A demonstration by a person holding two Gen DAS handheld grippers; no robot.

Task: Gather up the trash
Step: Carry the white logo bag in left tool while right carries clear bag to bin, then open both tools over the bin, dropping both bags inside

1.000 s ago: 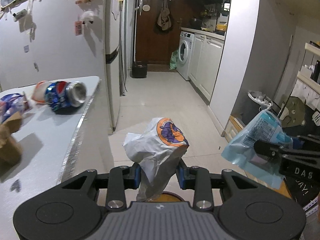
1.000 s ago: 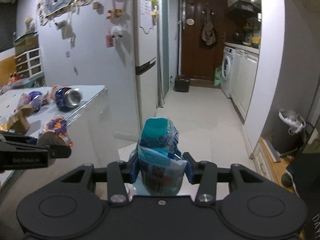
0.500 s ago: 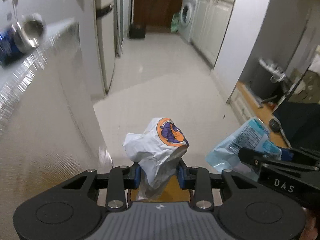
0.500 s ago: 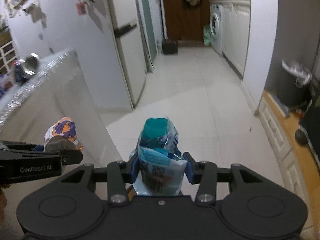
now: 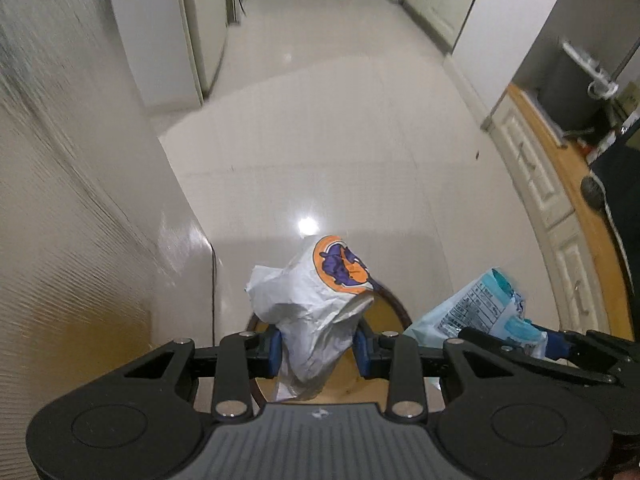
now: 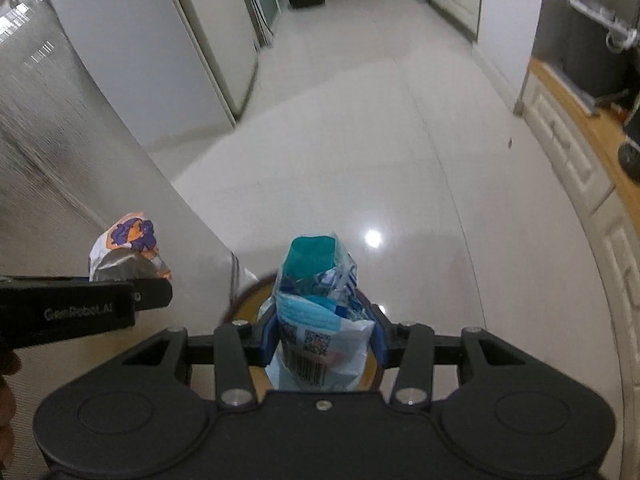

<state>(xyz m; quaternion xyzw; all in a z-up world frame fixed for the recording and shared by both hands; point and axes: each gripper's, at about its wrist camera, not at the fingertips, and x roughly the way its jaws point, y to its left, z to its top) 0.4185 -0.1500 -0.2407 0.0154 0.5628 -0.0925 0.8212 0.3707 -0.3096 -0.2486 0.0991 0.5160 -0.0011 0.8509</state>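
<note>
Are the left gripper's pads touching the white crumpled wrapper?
Touching. The left wrist view shows both blue pads of the left gripper pressed against the white wrapper, which is pinched narrow between them.

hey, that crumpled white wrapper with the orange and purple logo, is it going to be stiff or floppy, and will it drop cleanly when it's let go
Probably floppy and light: the white wrapper is creased and bunched where the left tool pinches it, with its top sagging to one side. It looks like thin paper, so it may flutter or cling briefly rather than fall straight toward the round wooden bin below.
</note>
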